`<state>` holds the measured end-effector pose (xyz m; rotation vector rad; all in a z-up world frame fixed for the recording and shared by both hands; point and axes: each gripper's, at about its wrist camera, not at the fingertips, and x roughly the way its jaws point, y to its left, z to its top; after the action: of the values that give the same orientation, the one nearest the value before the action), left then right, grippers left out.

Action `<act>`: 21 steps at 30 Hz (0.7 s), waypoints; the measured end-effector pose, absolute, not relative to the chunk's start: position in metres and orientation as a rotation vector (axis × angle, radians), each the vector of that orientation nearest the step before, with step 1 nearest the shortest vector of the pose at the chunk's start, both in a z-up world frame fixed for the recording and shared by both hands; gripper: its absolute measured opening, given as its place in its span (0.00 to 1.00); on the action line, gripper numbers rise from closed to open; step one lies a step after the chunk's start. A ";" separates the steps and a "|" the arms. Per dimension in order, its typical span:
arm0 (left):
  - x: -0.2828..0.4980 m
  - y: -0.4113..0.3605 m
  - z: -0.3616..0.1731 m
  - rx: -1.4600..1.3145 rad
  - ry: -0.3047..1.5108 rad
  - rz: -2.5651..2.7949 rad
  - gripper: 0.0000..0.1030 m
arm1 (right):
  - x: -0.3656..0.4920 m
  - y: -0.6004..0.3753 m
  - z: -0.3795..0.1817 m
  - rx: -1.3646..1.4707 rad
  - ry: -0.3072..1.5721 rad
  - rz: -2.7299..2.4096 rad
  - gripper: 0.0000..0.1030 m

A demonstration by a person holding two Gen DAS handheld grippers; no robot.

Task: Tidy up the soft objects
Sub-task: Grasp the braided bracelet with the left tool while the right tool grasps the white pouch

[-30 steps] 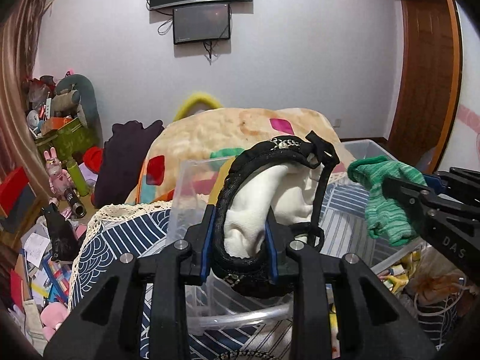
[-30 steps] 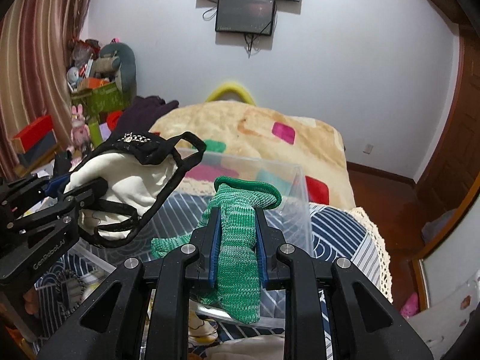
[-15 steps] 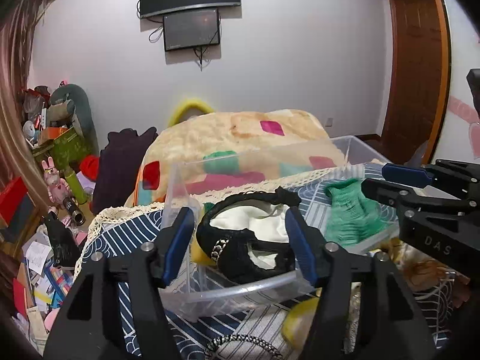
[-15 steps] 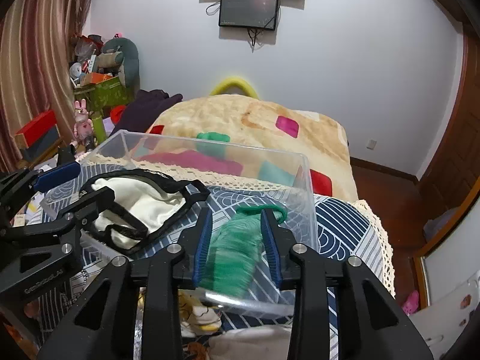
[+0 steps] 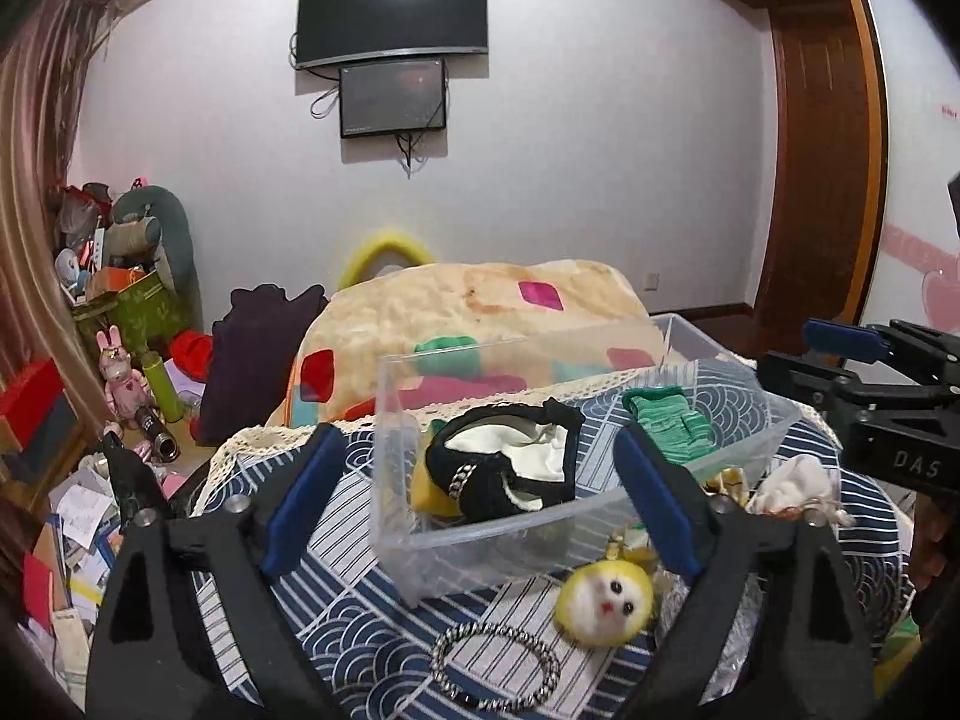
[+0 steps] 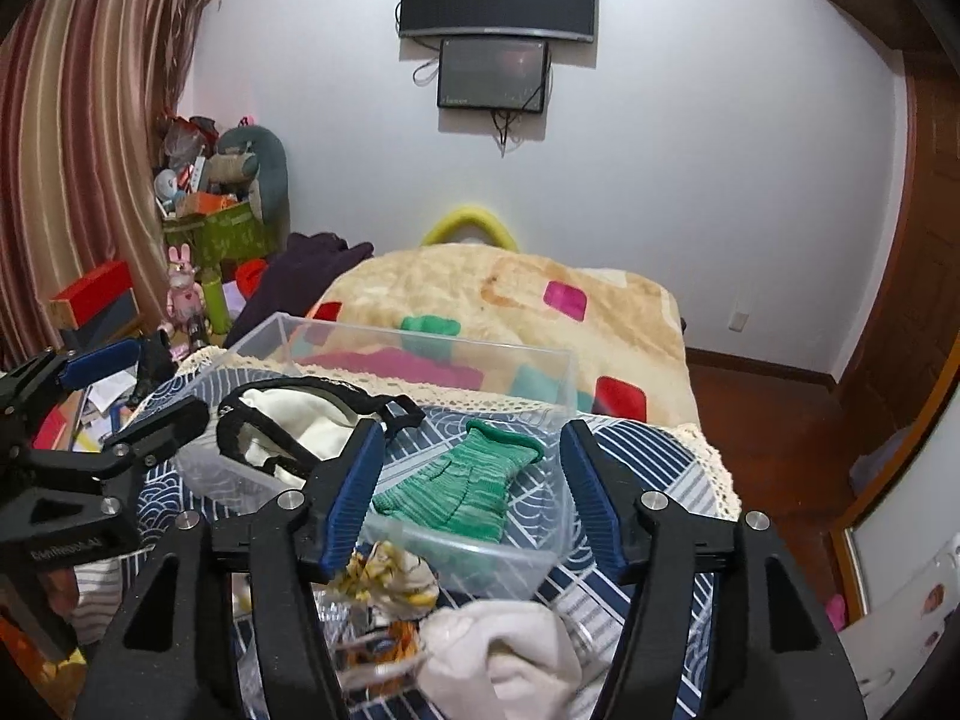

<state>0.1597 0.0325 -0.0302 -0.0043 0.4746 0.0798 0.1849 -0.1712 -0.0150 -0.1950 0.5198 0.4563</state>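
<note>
A clear plastic bin (image 5: 480,531) stands on a blue patterned cloth. Inside it lie a black-and-white garment (image 5: 510,468) at the left and a green knitted piece (image 5: 669,423) at the right. In the right wrist view the bin (image 6: 480,564) holds the garment (image 6: 294,426) and the green knit (image 6: 462,489). My left gripper (image 5: 480,498) is open and empty, just in front of the bin. My right gripper (image 6: 474,492) is open and empty, above the bin's near wall.
A yellow plush toy (image 5: 603,600) and a braided ring (image 5: 495,666) lie in front of the bin. A white soft piece (image 6: 504,654) and yellow patterned fabric (image 6: 390,576) lie near the right gripper. A beige blanket (image 5: 480,306) lies behind. Clutter sits on the floor at left (image 5: 78,480).
Both grippers opened and dropped their loads into the bin: the garment from the left, the green knit from the right. Both have since pulled back and opened wider.
</note>
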 end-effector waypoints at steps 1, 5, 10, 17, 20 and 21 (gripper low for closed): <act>0.156 0.034 -0.030 -0.011 0.471 0.081 0.93 | 0.182 -0.173 -0.014 -0.193 0.516 0.458 0.57; 0.141 0.042 -0.033 -0.019 0.484 0.086 0.95 | 0.170 -0.181 -0.016 -0.192 0.503 0.454 0.64; 0.131 0.051 -0.051 -0.026 0.555 0.079 0.95 | 0.161 -0.189 -0.026 -0.198 0.518 0.452 0.67; 0.127 0.053 -0.085 -0.027 0.671 0.060 0.95 | 0.154 -0.191 -0.053 -0.227 0.590 0.445 0.68; 0.127 0.048 -0.096 -0.013 0.704 0.053 0.95 | 0.155 -0.191 -0.066 -0.229 0.631 0.442 0.68; 0.127 0.047 -0.098 -0.012 0.712 0.052 0.95 | 0.155 -0.191 -0.070 -0.229 0.644 0.441 0.68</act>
<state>0.1272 0.0475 -0.0982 -0.0120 0.7119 0.0522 0.1551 -0.1912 -0.0695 -0.2295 0.6439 0.4406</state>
